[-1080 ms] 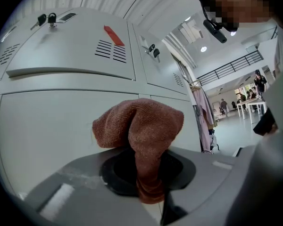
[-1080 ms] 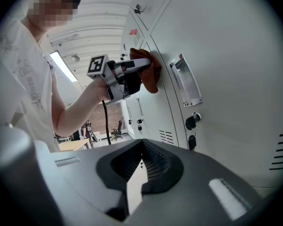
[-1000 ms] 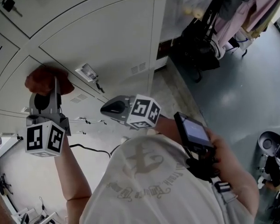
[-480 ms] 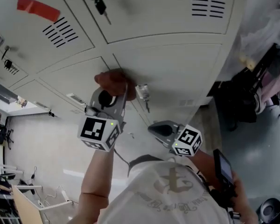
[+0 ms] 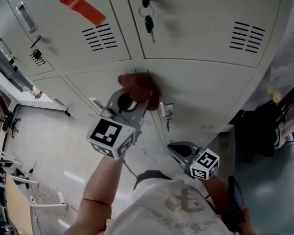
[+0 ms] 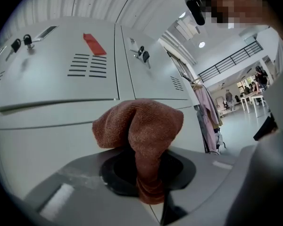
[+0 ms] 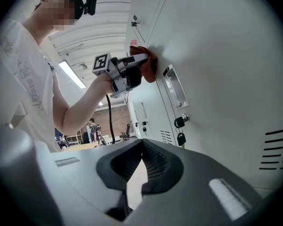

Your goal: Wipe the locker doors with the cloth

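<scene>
A rust-brown cloth (image 5: 137, 86) is bunched in my left gripper (image 5: 135, 100), which is shut on it and presses it against the grey locker door (image 5: 206, 97) at that door's top edge. In the left gripper view the cloth (image 6: 142, 126) fills the middle, pinched between the jaws and touching the door (image 6: 52, 145). My right gripper (image 5: 182, 151) hangs lower, away from the doors, shut with nothing in it. The right gripper view shows the left gripper (image 7: 140, 59) and the cloth (image 7: 150, 64) on the door from the side.
A key (image 5: 148, 21) hangs from the lock of the door above. A red tape strip (image 5: 81, 8) marks the door left of it. A latch handle (image 5: 166, 110) sticks out just right of the cloth. Clothes and bags (image 5: 279, 121) hang at the right.
My left gripper has carried the cloth across the doors, from a lower-left door up to the seam beneath the keyed door. The head view has tilted upward. The right gripper stays low and shut.
</scene>
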{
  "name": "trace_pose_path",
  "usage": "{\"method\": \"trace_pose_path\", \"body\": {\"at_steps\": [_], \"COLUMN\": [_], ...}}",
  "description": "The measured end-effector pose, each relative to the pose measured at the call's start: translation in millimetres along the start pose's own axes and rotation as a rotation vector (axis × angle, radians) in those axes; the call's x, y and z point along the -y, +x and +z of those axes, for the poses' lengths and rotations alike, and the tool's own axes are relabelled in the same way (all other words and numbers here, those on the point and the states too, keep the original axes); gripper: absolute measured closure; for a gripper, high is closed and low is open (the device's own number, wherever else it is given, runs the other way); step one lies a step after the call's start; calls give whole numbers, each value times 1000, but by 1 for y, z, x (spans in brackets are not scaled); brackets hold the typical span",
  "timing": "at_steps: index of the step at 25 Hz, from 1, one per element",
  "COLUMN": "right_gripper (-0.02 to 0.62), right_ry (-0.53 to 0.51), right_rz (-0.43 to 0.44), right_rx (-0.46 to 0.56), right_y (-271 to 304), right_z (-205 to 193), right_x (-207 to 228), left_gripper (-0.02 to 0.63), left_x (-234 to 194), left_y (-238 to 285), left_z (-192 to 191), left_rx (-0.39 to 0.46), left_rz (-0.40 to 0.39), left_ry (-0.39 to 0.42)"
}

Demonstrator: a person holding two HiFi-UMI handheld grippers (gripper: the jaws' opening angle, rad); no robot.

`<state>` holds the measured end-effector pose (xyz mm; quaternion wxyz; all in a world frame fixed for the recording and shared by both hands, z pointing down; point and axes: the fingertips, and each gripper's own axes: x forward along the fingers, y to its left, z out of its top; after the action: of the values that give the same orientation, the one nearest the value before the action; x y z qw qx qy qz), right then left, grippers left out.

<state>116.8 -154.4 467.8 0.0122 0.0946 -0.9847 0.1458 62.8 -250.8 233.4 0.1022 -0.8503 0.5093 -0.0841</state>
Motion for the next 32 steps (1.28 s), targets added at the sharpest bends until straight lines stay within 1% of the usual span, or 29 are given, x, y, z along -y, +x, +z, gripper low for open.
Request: {"method": "trace_pose_path", "body": {"at_steps": [3, 6, 10, 11, 13, 15, 16, 20, 24, 28, 29, 32], "right_gripper": [588, 588, 588, 588, 588, 588, 588, 588, 588, 588, 588, 588], "right_ry": [-5, 4, 20, 13, -8, -15, -15, -19, -35, -7, -4, -13], "right_rz": [5, -5, -34, -32, -10, 17, 22, 0, -3, -47, -51, -21], "right_rx": [6, -2, -3, -1, -8, -29, -36, -53, -41, -50, -51, -41], "right_y": [0, -6, -4, 3, 17, 23, 23, 23, 35, 24, 28, 61], "right_z": [2, -6, -17, -15, -8, -7, -7, -12, -3, -8, -9, -4], "right_x": [-1, 0, -5, -6, -6, -7, -9, -8, -14, -29, -28, -23], "left_gripper": [526, 526, 527, 528, 528, 526, 528, 528, 528, 528, 528, 528], "left_x": [-12, -10, -3, -7, -19, -27, -27, -22, -28, -18, -22, -51], "left_y": [-5, -1, 2, 1, -2, -8, -10, -10, -19, -23, -23, -32], "left_z": [17, 22, 14, 15, 19, 18, 17, 17, 18, 13, 12, 5], "left_rx": [-1, -18, -17, -14, -1, 15, 20, 30, 39, 43, 43, 21], "left_rz": [4, -37, -109, -112, -90, -66, -67, -106, -122, -174, -176, -138], "left_ry": [52, 80, 36, 36, 45, 37, 35, 38, 43, 7, 8, 29]}}
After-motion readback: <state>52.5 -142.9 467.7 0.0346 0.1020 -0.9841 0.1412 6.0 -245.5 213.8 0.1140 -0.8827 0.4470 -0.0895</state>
